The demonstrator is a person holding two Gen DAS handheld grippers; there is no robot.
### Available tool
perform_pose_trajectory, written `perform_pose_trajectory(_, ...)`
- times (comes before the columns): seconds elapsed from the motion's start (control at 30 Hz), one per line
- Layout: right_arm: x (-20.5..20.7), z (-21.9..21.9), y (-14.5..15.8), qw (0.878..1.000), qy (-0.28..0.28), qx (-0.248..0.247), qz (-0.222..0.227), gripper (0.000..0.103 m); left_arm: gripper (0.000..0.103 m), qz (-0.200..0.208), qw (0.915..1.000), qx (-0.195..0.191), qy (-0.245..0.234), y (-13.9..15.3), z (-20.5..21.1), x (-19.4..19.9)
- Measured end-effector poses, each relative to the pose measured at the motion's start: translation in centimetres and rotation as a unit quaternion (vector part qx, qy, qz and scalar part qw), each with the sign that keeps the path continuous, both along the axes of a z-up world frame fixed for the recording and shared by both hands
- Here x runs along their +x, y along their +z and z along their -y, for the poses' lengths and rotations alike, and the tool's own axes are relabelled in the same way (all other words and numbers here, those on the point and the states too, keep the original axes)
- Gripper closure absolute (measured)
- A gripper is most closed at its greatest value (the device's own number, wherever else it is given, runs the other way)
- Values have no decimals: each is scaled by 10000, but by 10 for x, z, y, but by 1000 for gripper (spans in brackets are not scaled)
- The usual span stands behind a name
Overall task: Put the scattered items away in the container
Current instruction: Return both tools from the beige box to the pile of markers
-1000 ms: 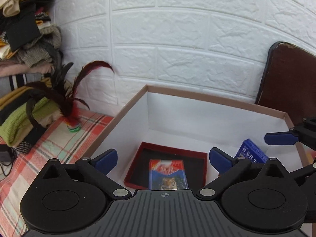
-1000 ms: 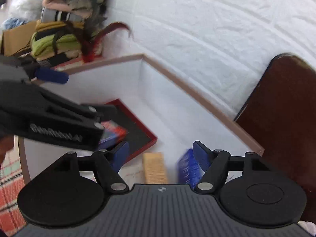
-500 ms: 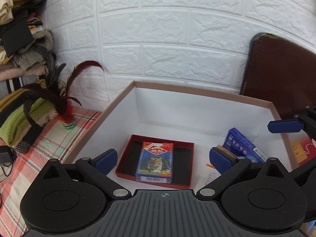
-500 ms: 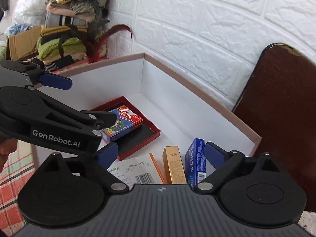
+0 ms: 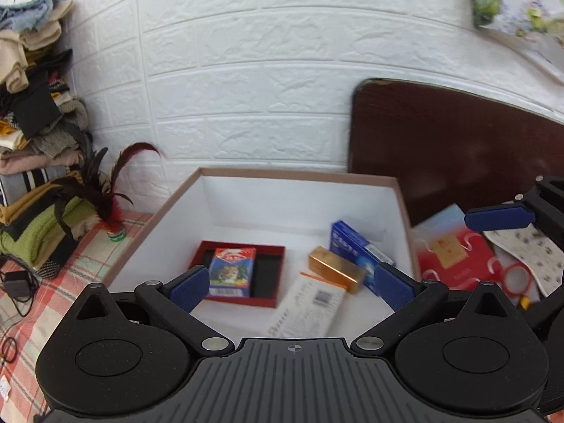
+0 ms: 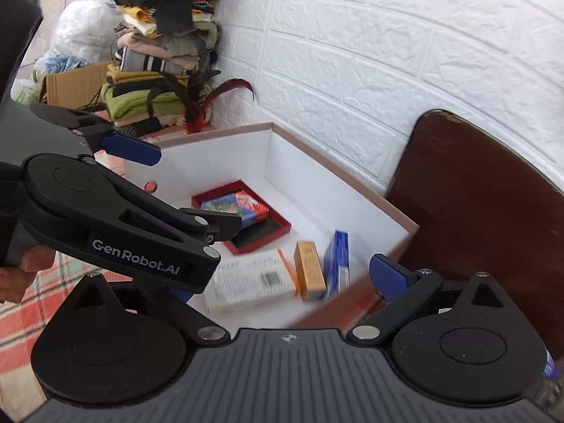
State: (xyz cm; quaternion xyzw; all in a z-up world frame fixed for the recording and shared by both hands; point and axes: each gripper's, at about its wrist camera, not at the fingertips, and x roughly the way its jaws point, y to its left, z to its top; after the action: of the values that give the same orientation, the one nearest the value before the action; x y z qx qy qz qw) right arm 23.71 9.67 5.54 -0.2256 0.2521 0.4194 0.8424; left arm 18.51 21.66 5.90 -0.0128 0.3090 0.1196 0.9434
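Note:
A white cardboard box (image 5: pixel 310 199) with a brown rim stands against the brick wall. In it lie a red tray (image 5: pixel 268 264) with a tiger card pack (image 5: pixel 231 271), a gold box (image 5: pixel 335 268), a blue box (image 5: pixel 356 246) and a white packet (image 5: pixel 306 306). The same items show in the right wrist view: the card pack (image 6: pixel 243 208), gold box (image 6: pixel 308 271), blue box (image 6: pixel 337 261), white packet (image 6: pixel 253 278). My left gripper (image 5: pixel 290 287) is open and empty above the box's near side. My right gripper (image 6: pixel 282 282) is open and empty, beside the box's right rim.
A feather shuttlecock (image 5: pixel 112 211) stands on the plaid cloth (image 5: pixel 53 282) left of the box. Folded clothes (image 5: pixel 31 141) are stacked at the far left. A dark wooden chair back (image 5: pixel 458 155) leans behind. A red envelope (image 5: pixel 454 257) and patterned cloth (image 5: pixel 525 250) lie right of the box.
Both grippers have risen and pulled back from inside the box, so more of its contents shows. Both stay open and empty.

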Motion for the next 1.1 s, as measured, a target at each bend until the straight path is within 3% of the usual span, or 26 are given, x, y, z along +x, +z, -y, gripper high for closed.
perform_pose_trajectory(0.27,-58,65,5,9997,-87,191,124,2,0,160,9992,-237,-275,-4,55,-57)
perform_pose_trajectory(0.43,-89,105,-27,9984,-377,409,56,2,0,155,9991,-63,-380,-34,94,-87)
perform_pose_trajectory(0.57,-105,122,-64,9977,-601,312,9,2,0,-116,9983,-95,-555,-71,112,-93)
perform_pose_trajectory(0.77,-97,144,-96,9953,-920,172,-259,2,0,-446,9975,-246,-479,-103,107,-86)
perform_pose_trajectory(1.0,-68,167,-93,9895,-1333,443,-329,3,0,-604,9968,-195,-484,-120,100,-67)
perform_pose_trajectory(1.1,-54,171,-96,9884,-1408,395,-409,8,2,-699,9957,-276,-542,-127,101,-58)
